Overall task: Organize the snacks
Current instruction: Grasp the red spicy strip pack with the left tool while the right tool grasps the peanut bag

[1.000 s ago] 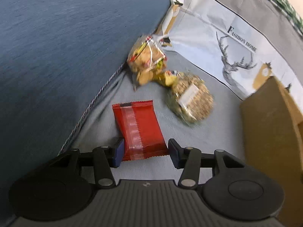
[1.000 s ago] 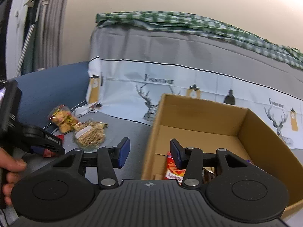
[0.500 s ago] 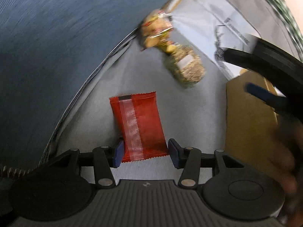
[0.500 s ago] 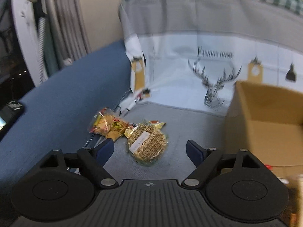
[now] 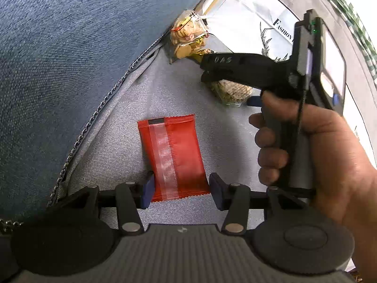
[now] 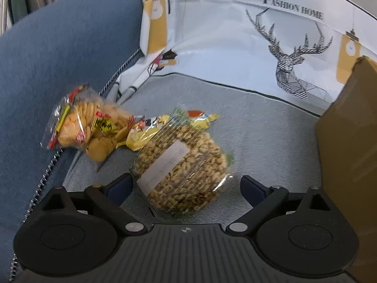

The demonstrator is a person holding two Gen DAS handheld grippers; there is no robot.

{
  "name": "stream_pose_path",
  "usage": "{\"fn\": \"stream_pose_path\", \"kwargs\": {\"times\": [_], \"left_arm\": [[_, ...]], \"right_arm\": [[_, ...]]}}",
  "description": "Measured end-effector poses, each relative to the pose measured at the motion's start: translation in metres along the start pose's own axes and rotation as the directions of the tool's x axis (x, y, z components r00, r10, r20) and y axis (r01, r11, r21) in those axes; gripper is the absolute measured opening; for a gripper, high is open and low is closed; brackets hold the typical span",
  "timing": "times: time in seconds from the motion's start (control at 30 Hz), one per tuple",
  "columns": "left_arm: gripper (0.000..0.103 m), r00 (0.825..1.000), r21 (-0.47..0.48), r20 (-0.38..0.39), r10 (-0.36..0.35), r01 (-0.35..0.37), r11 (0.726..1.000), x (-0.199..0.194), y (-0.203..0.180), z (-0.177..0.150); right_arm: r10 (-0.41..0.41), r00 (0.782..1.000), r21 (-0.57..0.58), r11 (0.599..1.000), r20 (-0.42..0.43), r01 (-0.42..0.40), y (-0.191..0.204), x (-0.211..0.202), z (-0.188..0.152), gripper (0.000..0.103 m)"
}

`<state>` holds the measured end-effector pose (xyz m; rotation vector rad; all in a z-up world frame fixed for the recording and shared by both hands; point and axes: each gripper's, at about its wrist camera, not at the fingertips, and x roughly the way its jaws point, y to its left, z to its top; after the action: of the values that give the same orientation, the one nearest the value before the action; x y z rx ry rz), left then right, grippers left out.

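Note:
A red snack packet (image 5: pixel 173 155) lies flat on the grey cushion, its near end between the fingers of my open left gripper (image 5: pixel 180 192). My right gripper (image 6: pixel 186 186) is open wide around a clear bag of nuts (image 6: pixel 182 165), one finger on each side, apart from it. From the left wrist view the right gripper (image 5: pixel 249 77) hangs over the nut bag (image 5: pixel 232 92), held by a hand. A bag of round biscuits (image 6: pixel 87 127) and a small yellow packet (image 6: pixel 146 133) lie just behind the nuts.
The cardboard box (image 6: pixel 351 155) stands at the right. A blue sofa arm (image 6: pixel 47 59) rises on the left, with a zip along its seam. A deer-print cover (image 6: pixel 271 47) forms the backrest behind the snacks.
My right gripper swung left from over the box, opened wider and came down around the nut bag. The left gripper stayed open at the red packet.

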<state>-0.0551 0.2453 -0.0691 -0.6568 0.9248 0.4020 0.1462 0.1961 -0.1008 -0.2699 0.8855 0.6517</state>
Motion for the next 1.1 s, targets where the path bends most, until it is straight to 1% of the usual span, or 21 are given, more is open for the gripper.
{"fn": "stream_pose_path", "kwargs": {"times": [0.03,0.07,0.2,0.27,0.33,0.4,0.57,0.63,0.7,0.77,0.83,0.9,0.97,1.07,1.1], "left_arm": [[0.054,1.0,0.004,0.0,-0.001,0.001,1.0,-0.001,0.001,0.0],[0.054,1.0,0.007,0.001,-0.002,0.002,1.0,-0.002,0.001,-0.001],[0.054,1.0,0.027,0.005,-0.004,0.004,1.0,0.002,0.001,0.001],[0.054,1.0,0.054,0.008,0.003,-0.003,0.999,0.002,-0.002,-0.001],[0.054,1.0,0.079,0.011,0.009,-0.009,0.997,0.002,-0.004,-0.002],[0.054,1.0,0.097,0.014,0.01,-0.011,0.995,0.002,-0.005,-0.003],[0.054,1.0,0.083,0.022,-0.002,0.0,0.997,-0.001,-0.002,-0.004],[0.054,1.0,0.083,0.023,-0.015,0.013,0.996,-0.004,-0.001,-0.004],[0.054,1.0,0.105,0.015,-0.024,0.022,0.994,-0.005,-0.002,-0.003],[0.054,1.0,0.132,0.002,-0.009,0.008,0.991,-0.008,-0.003,0.001],[0.054,1.0,0.16,-0.015,0.001,0.001,0.987,-0.012,-0.003,0.005],[0.054,1.0,0.185,-0.027,-0.009,0.013,0.983,-0.019,-0.004,0.006],[0.054,0.999,0.189,-0.03,-0.039,0.044,0.981,-0.026,-0.005,0.001],[0.054,0.994,0.175,-0.001,-0.111,0.11,0.979,-0.031,-0.002,-0.019],[0.054,0.992,0.155,-0.002,-0.126,0.124,0.98,-0.03,0.0,-0.026]], "right_arm": [[0.006,1.0,-0.009,1.0,-0.003,-0.006,0.002,0.002,0.0,0.084],[0.005,1.0,-0.02,1.0,-0.004,-0.005,0.003,0.003,-0.001,0.079],[0.004,1.0,-0.026,1.0,0.02,-0.004,0.002,-0.004,-0.004,0.078],[-0.002,0.999,-0.013,1.0,0.033,0.002,-0.003,-0.015,-0.007,0.078],[0.009,1.0,0.011,1.0,0.03,-0.009,-0.011,-0.031,-0.011,0.078],[0.014,1.0,0.006,1.0,0.025,-0.014,-0.015,-0.051,-0.021,0.078],[0.041,0.999,-0.057,0.998,0.027,-0.039,-0.023,-0.11,-0.055,0.078],[0.091,0.996,-0.077,0.993,0.027,-0.088,-0.024,-0.136,-0.072,0.078],[0.129,0.991,-0.102,0.987,0.028,-0.126,-0.02,-0.161,-0.092,0.078],[0.152,0.988,-0.145,0.979,0.026,-0.146,-0.013,-0.178,-0.11,0.078],[0.179,0.984,-0.146,0.974,0.021,-0.174,-0.01,-0.19,-0.126,0.079],[0.208,0.978,-0.136,0.969,0.003,-0.206,-0.009,-0.193,-0.137,0.079],[0.223,0.975,-0.133,0.966,-0.018,-0.224,-0.008,-0.189,-0.15,0.079],[0.227,0.973,-0.08,0.97,-0.047,-0.23,-0.01,-0.174,-0.17,0.078],[0.222,0.973,-0.072,0.971,-0.062,-0.226,-0.009,-0.168,-0.176,0.078]]}}
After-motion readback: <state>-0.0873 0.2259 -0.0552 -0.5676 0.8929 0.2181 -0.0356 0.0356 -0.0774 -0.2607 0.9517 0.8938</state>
